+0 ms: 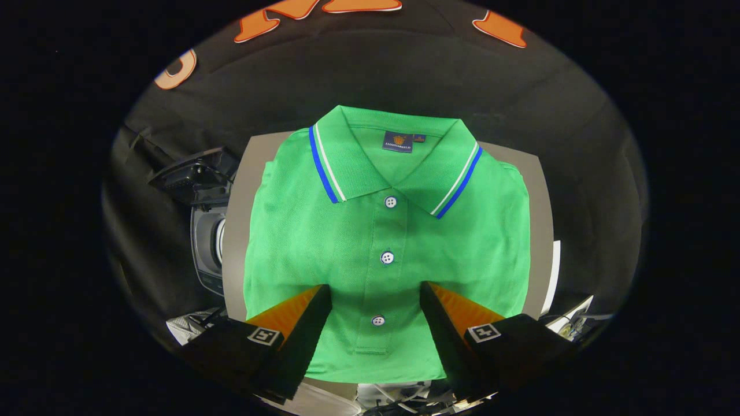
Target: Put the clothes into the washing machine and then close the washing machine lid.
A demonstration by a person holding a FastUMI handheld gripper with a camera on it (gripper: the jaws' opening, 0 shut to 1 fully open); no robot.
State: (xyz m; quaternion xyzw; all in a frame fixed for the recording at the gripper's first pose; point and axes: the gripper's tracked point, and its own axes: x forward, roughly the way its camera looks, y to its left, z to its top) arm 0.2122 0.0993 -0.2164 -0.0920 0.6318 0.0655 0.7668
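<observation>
1. A folded green polo shirt (386,242) lies flat and face up on a grey table (236,231), covering most of its top; bare grey shows along the table's left edge, at both far corners and in a strip down the right edge.

2. The shirt's collar (358,156), trimmed with blue and white stripes, points toward the table's far edge, while its bottom hem reaches the near edge.

3. A dark label (398,141) sits inside the neck, and three white buttons (387,257) run down the placket at the shirt's centre.

4. The hand-held gripper (376,292) hovers over the near half of the shirt with its jaws spread wide and nothing between them but the cloth below; whether the tips touch the fabric cannot be told.

5. The black fingers (306,323), backed in orange, flank the placket, with the lowest button lying between them and the middle button just ahead of the tips.

6. The washing machine (205,242) stands beside the table's left edge, its round front opening partly seen, with a dark lid (193,176) raised above it.

7. Black cloth (404,69) closes off the booth beyond the table's far edge.
</observation>
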